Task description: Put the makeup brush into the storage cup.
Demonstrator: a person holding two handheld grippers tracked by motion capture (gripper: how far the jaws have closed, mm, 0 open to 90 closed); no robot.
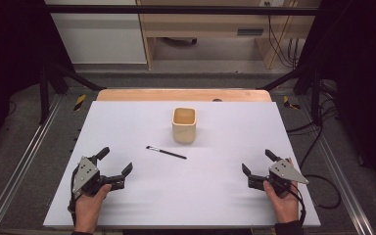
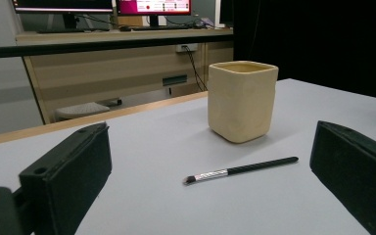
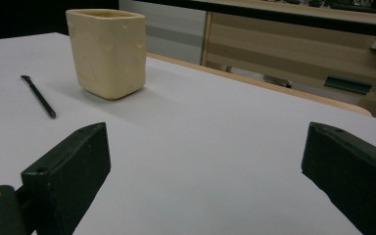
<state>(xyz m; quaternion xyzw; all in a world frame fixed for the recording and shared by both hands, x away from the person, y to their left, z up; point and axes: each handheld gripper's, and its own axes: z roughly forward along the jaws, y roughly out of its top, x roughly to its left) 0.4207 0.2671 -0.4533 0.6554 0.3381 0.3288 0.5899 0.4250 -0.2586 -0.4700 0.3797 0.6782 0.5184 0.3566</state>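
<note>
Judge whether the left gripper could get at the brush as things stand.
Probably yes: the left gripper has its jaws open and empty, the brush lies flat and apart from the cup, with bare table between.

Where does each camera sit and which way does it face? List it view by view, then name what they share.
High view: above the near side of the white table, facing forward and down; both hands, the left gripper and the right gripper show, both open.
Left gripper view: low on the left gripper, facing the cream cup and the brush; its black jaws frame them.
Right gripper view: low on the right gripper, facing across the table; its jaws show.
Shared: all three show the cup and brush.
</note>
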